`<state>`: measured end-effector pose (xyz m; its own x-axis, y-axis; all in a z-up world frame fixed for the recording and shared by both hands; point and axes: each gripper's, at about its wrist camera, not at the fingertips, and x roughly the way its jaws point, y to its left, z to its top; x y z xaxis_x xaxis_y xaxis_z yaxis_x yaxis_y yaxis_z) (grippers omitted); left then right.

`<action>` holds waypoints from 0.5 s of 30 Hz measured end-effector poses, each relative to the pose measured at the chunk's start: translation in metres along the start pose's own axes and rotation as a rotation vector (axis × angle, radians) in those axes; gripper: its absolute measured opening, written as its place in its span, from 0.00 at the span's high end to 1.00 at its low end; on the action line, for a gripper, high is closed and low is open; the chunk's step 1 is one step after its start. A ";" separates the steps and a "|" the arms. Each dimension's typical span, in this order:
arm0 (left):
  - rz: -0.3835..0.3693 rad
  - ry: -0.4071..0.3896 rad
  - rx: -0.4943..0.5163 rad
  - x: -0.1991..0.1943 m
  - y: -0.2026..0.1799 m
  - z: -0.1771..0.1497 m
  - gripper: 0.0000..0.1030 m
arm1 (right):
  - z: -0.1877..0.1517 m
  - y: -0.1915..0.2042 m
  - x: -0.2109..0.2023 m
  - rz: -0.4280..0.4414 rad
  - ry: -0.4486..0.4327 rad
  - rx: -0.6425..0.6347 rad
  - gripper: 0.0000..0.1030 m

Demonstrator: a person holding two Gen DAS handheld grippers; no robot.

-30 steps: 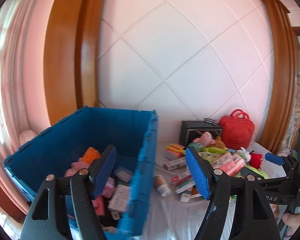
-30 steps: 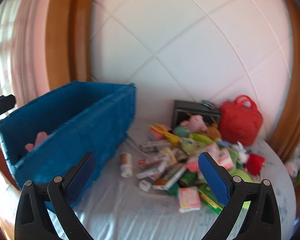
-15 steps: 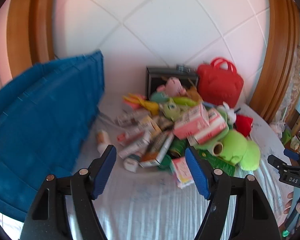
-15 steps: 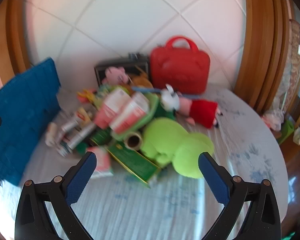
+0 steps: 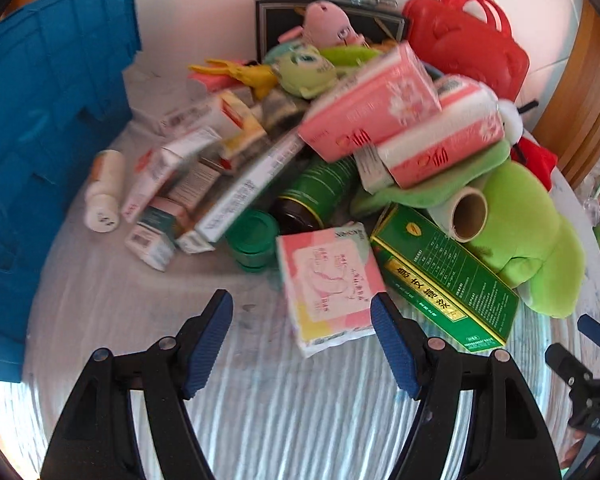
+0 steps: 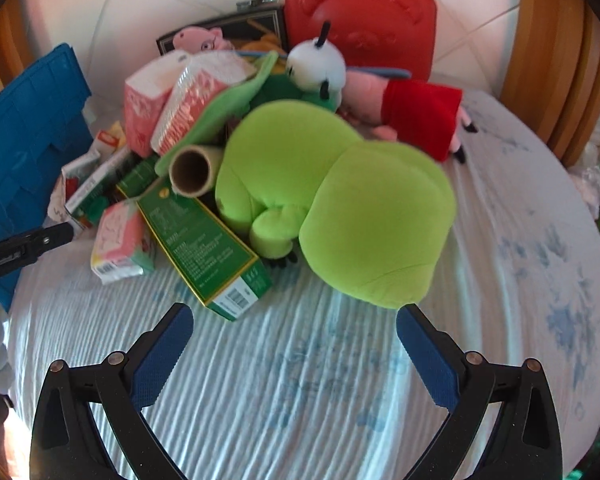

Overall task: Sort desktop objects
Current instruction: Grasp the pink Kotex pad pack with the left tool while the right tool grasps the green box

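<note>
On the white surface we hold both grippers, left gripper and right gripper, jaws released, before the toy pile.

Crate left of clutter pile

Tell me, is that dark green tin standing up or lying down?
Lying down. The dark green tin rests on its side in the pile, its round end facing the camera, beside a green lid.
</note>
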<state>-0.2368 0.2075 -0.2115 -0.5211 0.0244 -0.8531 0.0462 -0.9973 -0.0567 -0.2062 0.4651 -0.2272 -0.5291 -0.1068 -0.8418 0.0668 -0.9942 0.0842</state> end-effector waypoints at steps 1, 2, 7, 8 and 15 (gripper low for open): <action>-0.001 0.012 0.003 0.008 -0.005 0.000 0.31 | 0.000 0.000 0.005 0.008 0.012 -0.006 0.00; 0.002 0.026 0.009 0.018 -0.011 0.000 0.31 | 0.002 0.001 0.010 0.014 0.021 -0.012 0.00; 0.037 0.072 0.044 0.058 -0.029 0.001 0.31 | 0.009 0.007 0.031 0.042 0.029 -0.046 0.00; 0.064 0.071 0.059 0.065 -0.032 0.000 0.31 | 0.011 0.009 0.034 0.042 0.033 -0.056 0.00; 0.026 0.100 0.034 0.066 -0.011 -0.016 0.32 | 0.012 0.028 0.055 0.116 0.098 -0.087 0.00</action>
<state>-0.2583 0.2210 -0.2758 -0.4323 0.0037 -0.9017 0.0288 -0.9994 -0.0179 -0.2435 0.4307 -0.2653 -0.4288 -0.2148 -0.8775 0.1974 -0.9701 0.1411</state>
